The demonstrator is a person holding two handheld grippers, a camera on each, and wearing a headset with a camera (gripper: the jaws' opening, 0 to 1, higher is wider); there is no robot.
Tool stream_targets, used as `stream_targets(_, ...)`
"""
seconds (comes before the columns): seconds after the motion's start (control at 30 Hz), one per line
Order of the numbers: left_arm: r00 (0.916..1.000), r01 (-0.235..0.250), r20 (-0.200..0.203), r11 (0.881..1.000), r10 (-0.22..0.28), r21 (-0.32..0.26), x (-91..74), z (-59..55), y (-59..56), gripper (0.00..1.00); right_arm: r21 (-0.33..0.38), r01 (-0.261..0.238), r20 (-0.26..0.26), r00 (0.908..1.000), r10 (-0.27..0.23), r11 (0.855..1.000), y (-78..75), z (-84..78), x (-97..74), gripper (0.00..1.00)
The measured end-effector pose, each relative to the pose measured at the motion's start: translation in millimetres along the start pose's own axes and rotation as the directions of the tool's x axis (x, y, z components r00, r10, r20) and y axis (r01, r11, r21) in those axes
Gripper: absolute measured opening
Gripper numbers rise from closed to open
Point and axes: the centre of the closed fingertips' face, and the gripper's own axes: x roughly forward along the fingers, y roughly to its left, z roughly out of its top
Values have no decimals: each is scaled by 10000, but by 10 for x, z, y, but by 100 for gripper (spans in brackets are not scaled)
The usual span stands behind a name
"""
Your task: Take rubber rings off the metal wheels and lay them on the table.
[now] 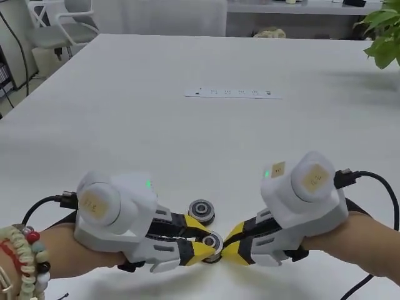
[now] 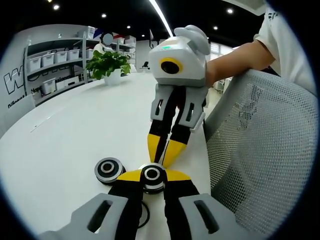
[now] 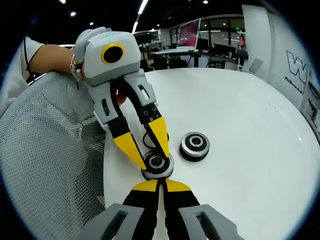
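A metal wheel [image 1: 211, 242] with a black rubber ring sits near the table's front edge. My left gripper [image 1: 205, 247] is shut on this wheel [image 2: 152, 176], one yellow tip on either side. From the opposite side my right gripper [image 1: 229, 246] meets it, jaws pressed together at the wheel's [image 3: 157, 164] near rim, pinching the rubber ring there. A second wheel [image 1: 201, 210] with its ring on lies just beyond [image 2: 109, 169] [image 3: 194, 145]. A loose rubber ring [image 3: 149, 137] lies on the table under the left gripper [image 3: 150, 149].
The white table [image 1: 206, 137] stretches far ahead, with a power strip [image 1: 232, 94] at mid-table. A plant [image 1: 382, 37] stands at the far right and a chair [image 1: 56, 25] at the far left. A mesh chair back [image 2: 260, 150] is close behind the grippers.
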Motion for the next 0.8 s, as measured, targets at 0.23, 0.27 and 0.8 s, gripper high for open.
stream_targets(0.23,10000,5,-1,10000,-5,6,1,2,-4,10,420,-23,-211,9998,32,9991,-8,-8,4,0)
stream_targets(0.27,10000,4,-5,10000,-4,7,0,2,-3,10,629,7,-238,9997,8,9980,-15,-11,0,0)
stream_targets(0.8,10000,-21,0,10000,21,33,2,1,-6,9,4121,490,-646,9976,-244,9098,-53,-54,-21,0)
